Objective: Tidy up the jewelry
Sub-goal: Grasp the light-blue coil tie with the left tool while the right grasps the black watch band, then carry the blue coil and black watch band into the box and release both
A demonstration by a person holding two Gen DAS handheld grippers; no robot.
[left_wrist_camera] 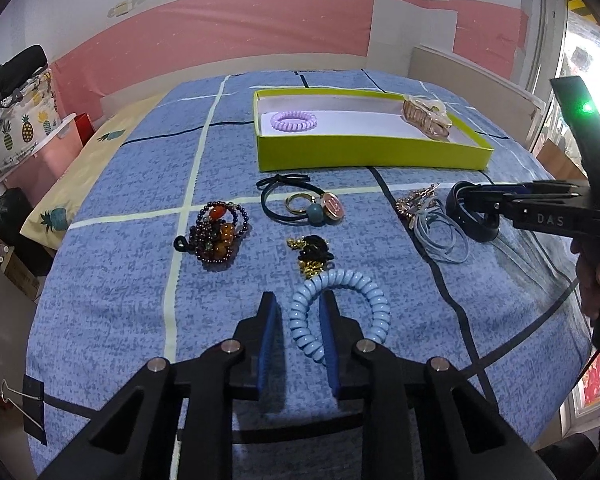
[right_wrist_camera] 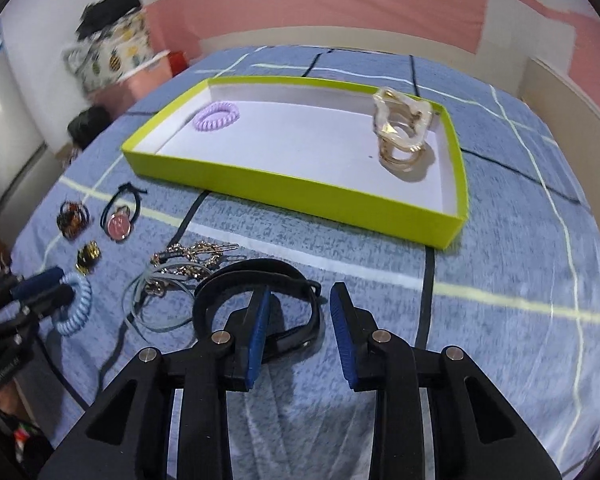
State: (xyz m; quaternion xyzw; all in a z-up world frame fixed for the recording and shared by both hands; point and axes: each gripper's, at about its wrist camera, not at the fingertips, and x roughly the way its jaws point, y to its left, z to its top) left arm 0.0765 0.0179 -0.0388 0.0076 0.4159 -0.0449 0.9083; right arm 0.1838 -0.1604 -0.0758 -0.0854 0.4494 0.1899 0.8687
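A blue checked bedspread (left_wrist_camera: 120, 280) carries a lime-green shallow cardboard tray (right_wrist_camera: 300, 196) holding a lilac coil hair tie (right_wrist_camera: 217, 116) and a translucent amber claw clip (right_wrist_camera: 400, 132). The left gripper (left_wrist_camera: 298, 312) straddles one side of a pale-blue spiral hair tie (left_wrist_camera: 364, 292) and the right gripper (right_wrist_camera: 300, 300) one side of a black leather bracelet (right_wrist_camera: 260, 276), each pair of pads apart with daylight beside the piece

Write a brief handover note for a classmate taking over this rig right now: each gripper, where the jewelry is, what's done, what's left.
Left gripper: open, fingers straddling one side of the blue coil tie on the bedspread.
Right gripper: open, fingers straddling the black band; not clamped.
Done: purple coil tie and claw clip lie in the green tray.
Left: those two pieces, plus the beaded bracelet, charm tie, black-and-gold piece and gold clips with grey cords.
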